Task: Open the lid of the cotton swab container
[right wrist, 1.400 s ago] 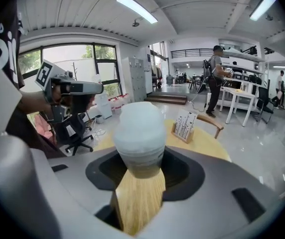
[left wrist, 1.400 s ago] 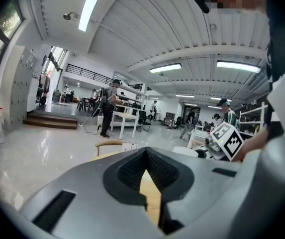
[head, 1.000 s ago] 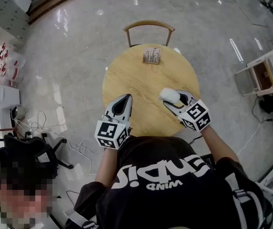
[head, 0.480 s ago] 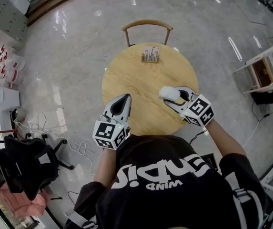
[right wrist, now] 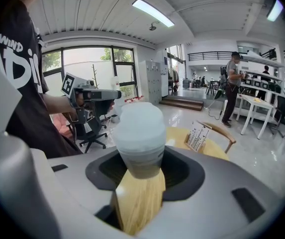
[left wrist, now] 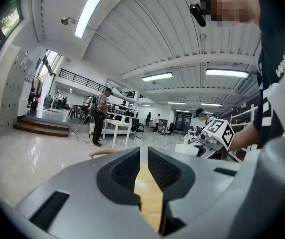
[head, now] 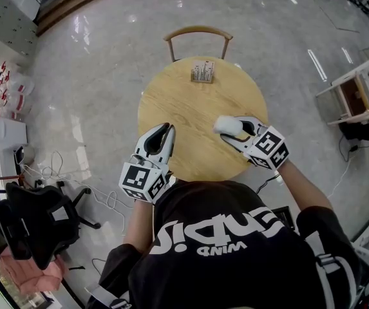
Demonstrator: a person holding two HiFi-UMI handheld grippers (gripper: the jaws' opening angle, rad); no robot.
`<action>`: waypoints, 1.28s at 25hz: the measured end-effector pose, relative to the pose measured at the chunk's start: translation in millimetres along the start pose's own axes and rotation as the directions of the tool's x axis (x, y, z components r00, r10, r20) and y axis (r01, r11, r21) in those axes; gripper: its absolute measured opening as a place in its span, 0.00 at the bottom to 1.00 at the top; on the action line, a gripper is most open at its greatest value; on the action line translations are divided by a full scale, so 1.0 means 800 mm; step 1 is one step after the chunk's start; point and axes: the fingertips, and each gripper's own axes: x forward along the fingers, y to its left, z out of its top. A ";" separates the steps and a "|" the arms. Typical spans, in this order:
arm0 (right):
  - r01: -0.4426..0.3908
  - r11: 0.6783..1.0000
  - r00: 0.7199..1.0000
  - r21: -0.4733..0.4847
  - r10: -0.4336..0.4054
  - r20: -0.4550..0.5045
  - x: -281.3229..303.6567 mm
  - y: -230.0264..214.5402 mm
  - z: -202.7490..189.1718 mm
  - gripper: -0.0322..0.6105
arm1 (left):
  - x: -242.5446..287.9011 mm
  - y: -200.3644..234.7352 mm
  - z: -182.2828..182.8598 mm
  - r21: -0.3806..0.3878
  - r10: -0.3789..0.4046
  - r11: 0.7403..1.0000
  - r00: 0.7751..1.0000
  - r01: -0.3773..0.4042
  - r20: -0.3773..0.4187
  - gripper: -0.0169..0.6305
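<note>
The cotton swab container (head: pixel 228 126), a small tub with a frosted white lid (right wrist: pixel 138 128), is held above the right part of the round wooden table (head: pixel 197 102). My right gripper (head: pixel 234 130) is shut on the tub's lower body, and in the right gripper view the jaws (right wrist: pixel 140 169) press on both sides with the lid sticking out past them. My left gripper (head: pixel 164 132) hovers over the table's near left edge, apart from the container. Its jaws (left wrist: pixel 143 156) have just parted by a sliver; only a thin slit shows, with nothing in it.
A small rack of upright packets (head: pixel 203 73) stands at the table's far edge, with a wooden chair (head: pixel 198 36) behind it. A black office chair (head: pixel 39 217) and cables lie on the floor to the left. White shelving (head: pixel 361 98) stands at the right.
My left gripper has drifted slightly left along the table's near edge. The right gripper has kept almost still with the container in it.
</note>
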 end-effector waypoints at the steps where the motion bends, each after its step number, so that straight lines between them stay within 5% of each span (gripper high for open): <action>1: 0.000 1.000 1.000 0.001 0.000 -0.002 0.000 0.001 0.000 0.35 | -0.002 -0.001 0.000 0.002 -0.010 1.000 1.000 0.010 -0.003 0.09; 9: -0.030 1.000 1.000 -0.006 0.030 0.000 0.002 0.015 0.006 0.35 | -0.004 -0.016 0.008 0.060 -0.145 0.987 0.989 0.146 -0.026 0.35; 15: -0.057 0.998 0.998 -0.022 0.058 0.017 -0.001 0.025 0.016 0.35 | 0.000 -0.031 0.020 0.101 -0.283 0.952 0.957 0.288 -0.059 0.42; 24: -0.087 0.995 0.996 -0.048 0.088 0.015 -0.007 0.033 0.024 0.35 | 0.023 -0.071 0.016 0.195 -0.455 0.850 0.869 0.489 -0.195 0.42; 32: -0.101 0.992 0.995 -0.075 0.102 0.006 -0.007 0.035 0.028 0.35 | 0.049 -0.115 0.011 0.180 -0.558 0.781 0.798 0.597 -0.225 0.42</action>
